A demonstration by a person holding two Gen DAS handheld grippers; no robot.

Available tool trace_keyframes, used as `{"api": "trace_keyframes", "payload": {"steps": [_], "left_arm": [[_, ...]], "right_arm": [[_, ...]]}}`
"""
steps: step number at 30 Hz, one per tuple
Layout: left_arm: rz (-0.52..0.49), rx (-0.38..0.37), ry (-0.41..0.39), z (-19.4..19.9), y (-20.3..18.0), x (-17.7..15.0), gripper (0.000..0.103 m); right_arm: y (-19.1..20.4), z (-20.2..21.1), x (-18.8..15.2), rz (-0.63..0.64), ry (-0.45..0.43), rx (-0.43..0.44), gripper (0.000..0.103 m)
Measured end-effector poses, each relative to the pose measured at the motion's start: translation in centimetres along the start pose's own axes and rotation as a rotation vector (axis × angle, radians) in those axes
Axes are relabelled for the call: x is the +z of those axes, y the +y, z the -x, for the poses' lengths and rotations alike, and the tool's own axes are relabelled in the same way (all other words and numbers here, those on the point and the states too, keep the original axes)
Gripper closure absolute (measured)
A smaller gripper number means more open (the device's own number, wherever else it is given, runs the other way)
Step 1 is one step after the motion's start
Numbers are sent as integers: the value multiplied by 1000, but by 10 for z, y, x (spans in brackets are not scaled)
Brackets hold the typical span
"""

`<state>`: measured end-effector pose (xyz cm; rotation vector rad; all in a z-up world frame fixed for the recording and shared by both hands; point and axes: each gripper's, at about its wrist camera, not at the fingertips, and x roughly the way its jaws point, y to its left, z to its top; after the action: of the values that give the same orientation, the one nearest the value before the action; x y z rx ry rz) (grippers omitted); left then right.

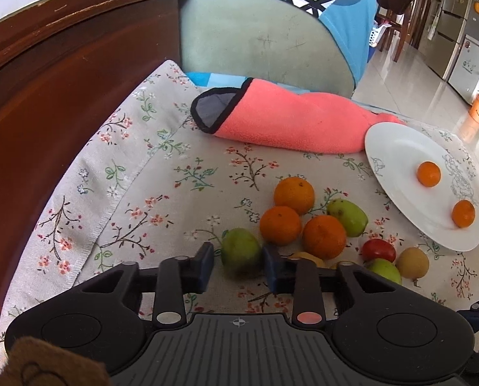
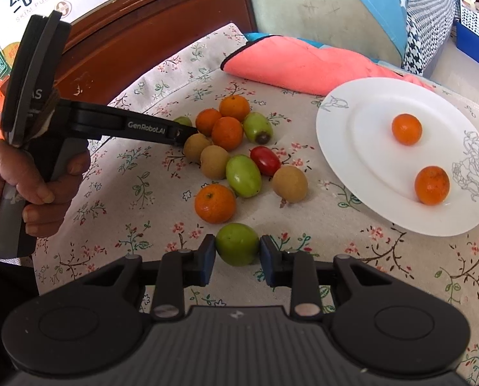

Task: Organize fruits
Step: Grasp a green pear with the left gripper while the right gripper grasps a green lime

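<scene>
Floral tablecloth (image 1: 162,173) under scattered fruit, white plate (image 1: 397,148) at 3 o'clock.
Left wrist view: left gripper (image 1: 239,262) brackets a green fruit (image 1: 241,252), jaws just beside it, grip uncertain. Right wrist view: right gripper (image 2: 237,254) pads touch another green jujube (image 2: 237,243) at 6 o'clock; two oranges (image 2: 406,128) on the plate at 2 o'clock.
</scene>
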<state>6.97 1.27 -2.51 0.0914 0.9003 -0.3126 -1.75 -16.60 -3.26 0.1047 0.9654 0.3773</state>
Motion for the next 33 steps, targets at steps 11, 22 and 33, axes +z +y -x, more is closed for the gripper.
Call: {"api": "trace_keyframes", "payload": {"steps": [11,22,33], "left_arm": [[24,5,-27,17,-3,6,78],[9,-45,-88,47,-23,16,78],[-26,-113,-122,59,-55,25,78]], "right_arm": [[-3,9,7,-21,-34,10,73],[-14,21,17,-50,-84,-4,73],[-40,48,34,-114,-175,-50,73]]}}
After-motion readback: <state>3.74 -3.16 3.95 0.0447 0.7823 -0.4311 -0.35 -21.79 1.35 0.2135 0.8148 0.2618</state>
